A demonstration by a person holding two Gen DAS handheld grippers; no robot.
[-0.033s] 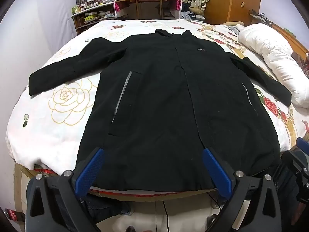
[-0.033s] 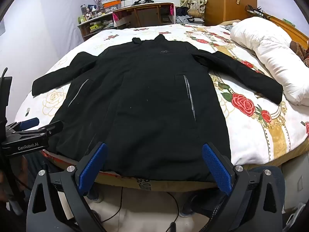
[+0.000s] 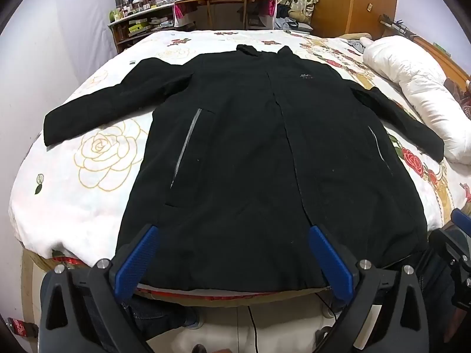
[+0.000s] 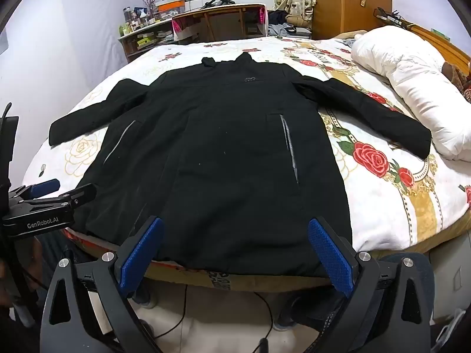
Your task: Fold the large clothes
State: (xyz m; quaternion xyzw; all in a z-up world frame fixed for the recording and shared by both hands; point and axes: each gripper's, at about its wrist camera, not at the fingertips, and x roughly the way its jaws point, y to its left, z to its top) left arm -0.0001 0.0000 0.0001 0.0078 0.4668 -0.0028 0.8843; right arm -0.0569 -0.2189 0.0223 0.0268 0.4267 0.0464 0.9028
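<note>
A long black coat (image 3: 250, 153) lies flat and face up on the bed, collar at the far end, both sleeves spread out, hem at the near edge; it also shows in the right wrist view (image 4: 223, 153). My left gripper (image 3: 232, 261) is open and empty, hovering just off the hem's left-middle part. My right gripper (image 4: 232, 259) is open and empty, just off the hem's right part. The left gripper also shows at the left edge of the right wrist view (image 4: 44, 203).
The bed (image 3: 73, 194) has a white sheet with rose prints. A rolled white duvet (image 4: 412, 82) lies along the right side. A desk (image 3: 223, 11) and cluttered shelves (image 3: 135, 20) stand beyond the bed. Cables lie on the floor (image 4: 188, 317) below.
</note>
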